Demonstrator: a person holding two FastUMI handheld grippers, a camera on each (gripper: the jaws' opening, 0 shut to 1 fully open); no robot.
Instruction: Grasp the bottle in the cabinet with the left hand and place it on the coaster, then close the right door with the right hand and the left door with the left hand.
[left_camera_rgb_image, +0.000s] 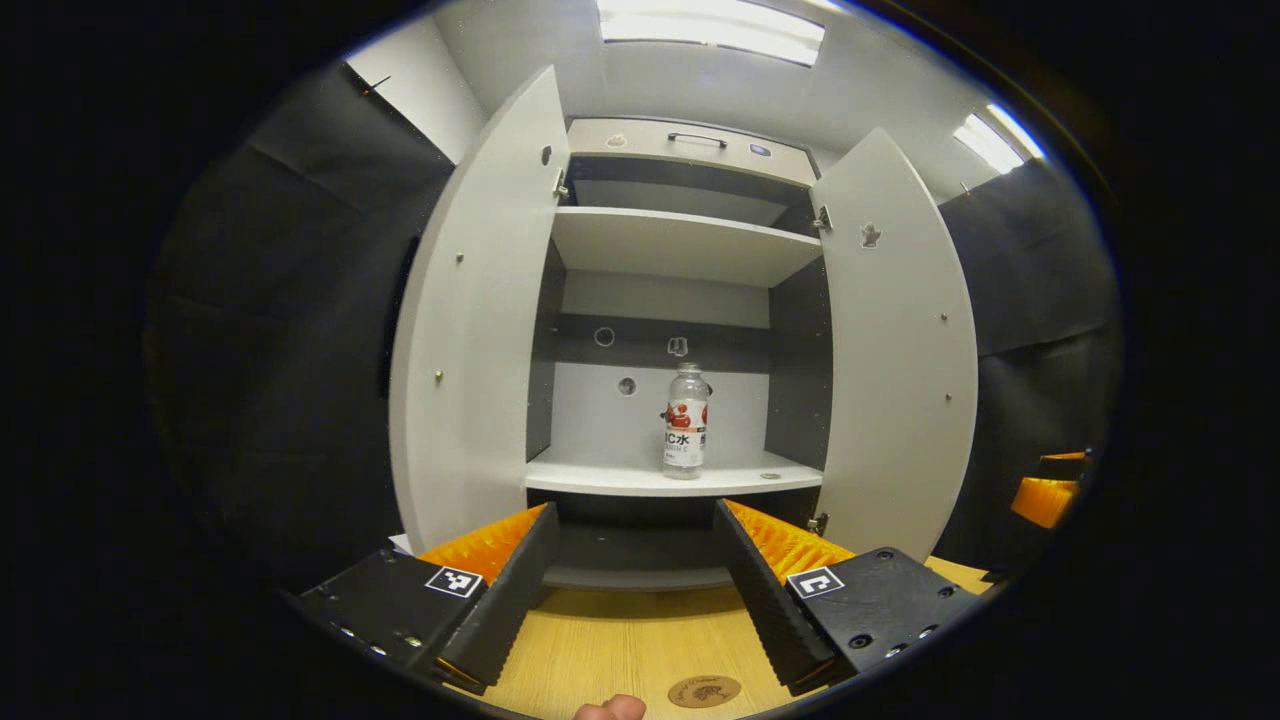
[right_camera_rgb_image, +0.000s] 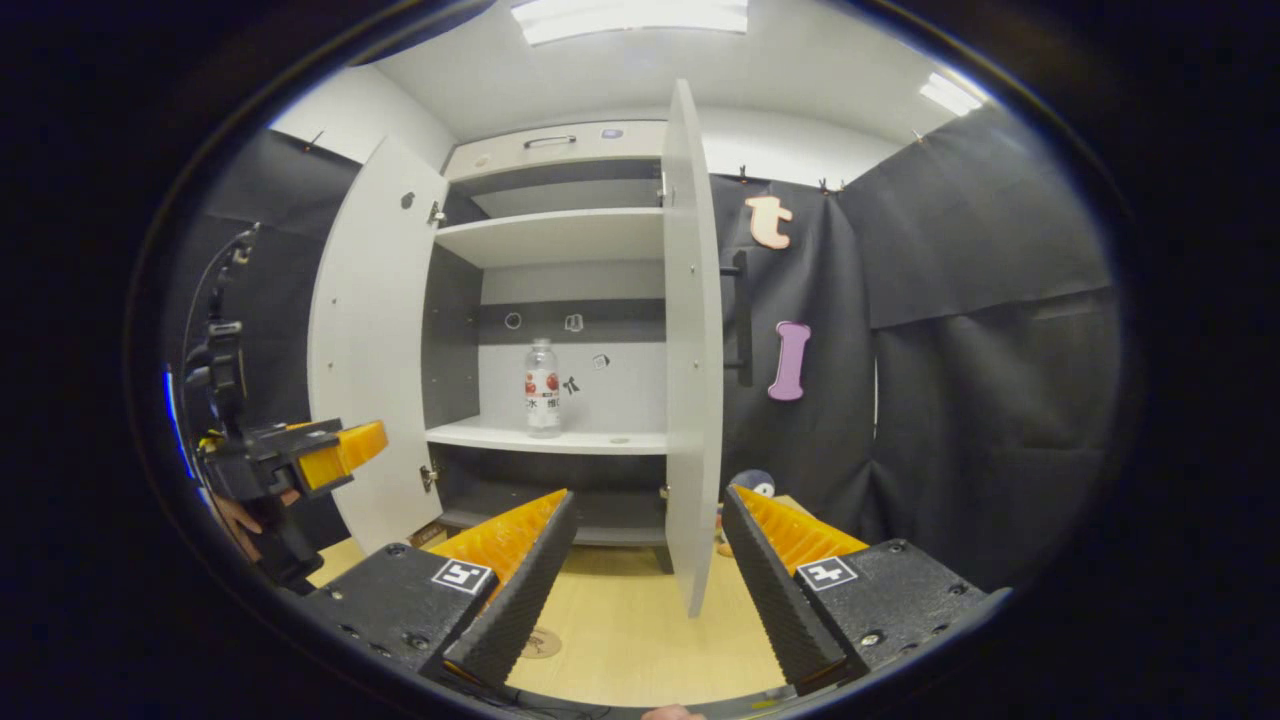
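Left gripper view puts our left tongs (left_camera_rgb_image: 632, 560) nearest, fingers spread wide with nothing between them, held above the wooden bench (left_camera_rgb_image: 620, 640). On the bench just in front of the cabinet (left_camera_rgb_image: 690, 150) lies the round coaster (left_camera_rgb_image: 704, 690), close under those fingers. Beyond it the cabinet stands with both doors swung out: the left door (left_camera_rgb_image: 470, 330) and the right door (left_camera_rgb_image: 900, 350). The bottle (left_camera_rgb_image: 686, 421) stands upright on the cabinet's lower shelf (left_camera_rgb_image: 640, 480), toward its middle, well apart from our tongs. Off past the right door we see the tip of the other gripper.

In the right gripper view our right tongs (right_camera_rgb_image: 648, 560) also gape wide and grip nothing, held before the cabinet's right door (right_camera_rgb_image: 692, 340), which we see edge-on. The left tongs (right_camera_rgb_image: 340, 447) hang in front of the left door (right_camera_rgb_image: 365, 340). The bottle (right_camera_rgb_image: 542, 387) stands on the shelf between the doors.
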